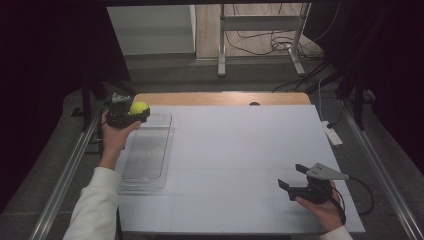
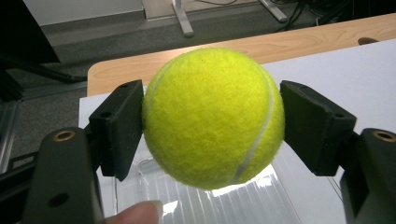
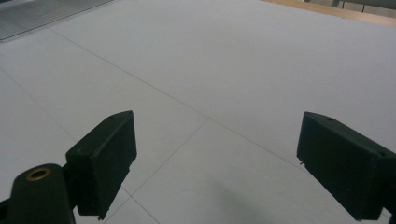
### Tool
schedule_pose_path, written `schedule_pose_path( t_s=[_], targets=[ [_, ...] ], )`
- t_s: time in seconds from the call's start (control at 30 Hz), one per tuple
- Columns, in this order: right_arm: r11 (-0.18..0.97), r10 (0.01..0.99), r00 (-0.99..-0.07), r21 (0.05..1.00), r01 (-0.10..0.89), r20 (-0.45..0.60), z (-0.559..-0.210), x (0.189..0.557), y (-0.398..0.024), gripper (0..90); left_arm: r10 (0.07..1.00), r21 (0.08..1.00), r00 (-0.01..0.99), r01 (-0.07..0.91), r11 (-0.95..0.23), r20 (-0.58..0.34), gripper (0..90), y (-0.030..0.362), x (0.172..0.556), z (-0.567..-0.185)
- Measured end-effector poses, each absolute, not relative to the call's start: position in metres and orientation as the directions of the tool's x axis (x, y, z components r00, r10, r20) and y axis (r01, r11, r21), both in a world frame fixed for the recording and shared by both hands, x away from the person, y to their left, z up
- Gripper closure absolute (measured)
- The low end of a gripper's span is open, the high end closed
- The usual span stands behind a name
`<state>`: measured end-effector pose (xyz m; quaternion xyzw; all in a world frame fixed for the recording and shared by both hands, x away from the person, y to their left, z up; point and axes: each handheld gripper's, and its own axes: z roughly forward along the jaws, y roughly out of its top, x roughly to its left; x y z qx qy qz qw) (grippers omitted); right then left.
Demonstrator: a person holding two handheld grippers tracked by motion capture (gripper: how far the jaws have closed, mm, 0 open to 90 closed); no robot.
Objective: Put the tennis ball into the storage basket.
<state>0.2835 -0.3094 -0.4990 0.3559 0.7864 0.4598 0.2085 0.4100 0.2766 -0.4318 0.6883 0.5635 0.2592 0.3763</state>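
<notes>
Tennis ball (image 2: 212, 116) pinched between both pads of the left gripper (image 1: 131, 114), squeezed at its widest part so it cannot roll out. Held up at the far left of the table (image 1: 240, 150), over the far end of the clear ribbed tray (image 1: 147, 150), probably so it can be lowered straight in. Tray lying lengthwise along the left edge, within easy reach of that hand. Right gripper (image 1: 292, 177) parked low at the near right, well apart from the ball, jaws spread wide over bare white surface and holding nothing, likely just kept out of the way.
</notes>
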Motion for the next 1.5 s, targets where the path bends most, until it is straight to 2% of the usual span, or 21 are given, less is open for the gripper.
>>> schedule_pose_path(
  t_s=[1.5],
  targets=[
    [0.327,0.75,-0.661,0.869,0.372,0.001,-0.5,0.284,-0.309,12.8,0.977,0.717,0.211,0.687,-0.121,-0.038,26.6,0.283,0.428,-0.456]
  ],
)
